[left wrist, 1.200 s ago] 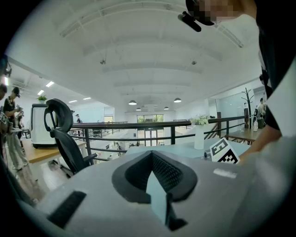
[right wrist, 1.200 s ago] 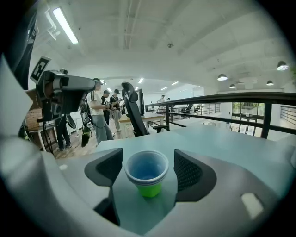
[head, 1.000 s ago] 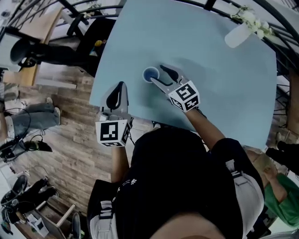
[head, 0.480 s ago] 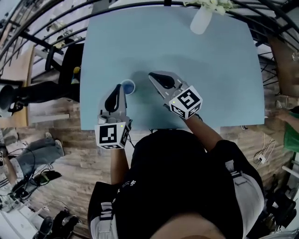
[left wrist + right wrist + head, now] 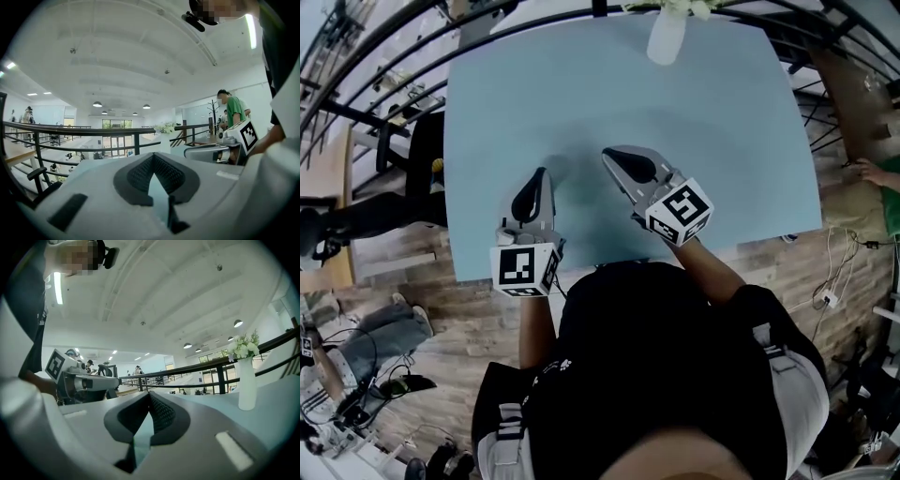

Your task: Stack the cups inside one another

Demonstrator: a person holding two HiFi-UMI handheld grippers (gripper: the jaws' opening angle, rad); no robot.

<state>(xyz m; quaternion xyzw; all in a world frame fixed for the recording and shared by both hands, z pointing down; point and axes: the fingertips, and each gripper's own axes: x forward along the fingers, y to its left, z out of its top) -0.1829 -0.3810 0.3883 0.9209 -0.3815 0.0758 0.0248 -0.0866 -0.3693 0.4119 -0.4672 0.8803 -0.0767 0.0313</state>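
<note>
I cannot make out a cup in any view at this moment. Over the light blue table (image 5: 722,141) both grippers point away from me, side by side. My left gripper (image 5: 542,172) is shut with nothing in it, and its dark pads meet at the tip (image 5: 153,155). My right gripper (image 5: 607,156) is also shut and empty, its pads closed together (image 5: 149,394). Each gripper shows in the other's view: the right one (image 5: 211,151) with its marker cube, the left one (image 5: 82,380) at the left.
A white vase with white flowers (image 5: 666,37) stands at the table's far edge, also seen as the vase (image 5: 247,380). A dark railing (image 5: 384,103) curves around the table. A person in green (image 5: 233,110) stands off to the right. Chairs and wooden floor lie below left.
One second ago the right jaws stood open beside a blue cup; now they are shut and empty. The cup was by the left gripper's tip half a second ago and no longer shows.
</note>
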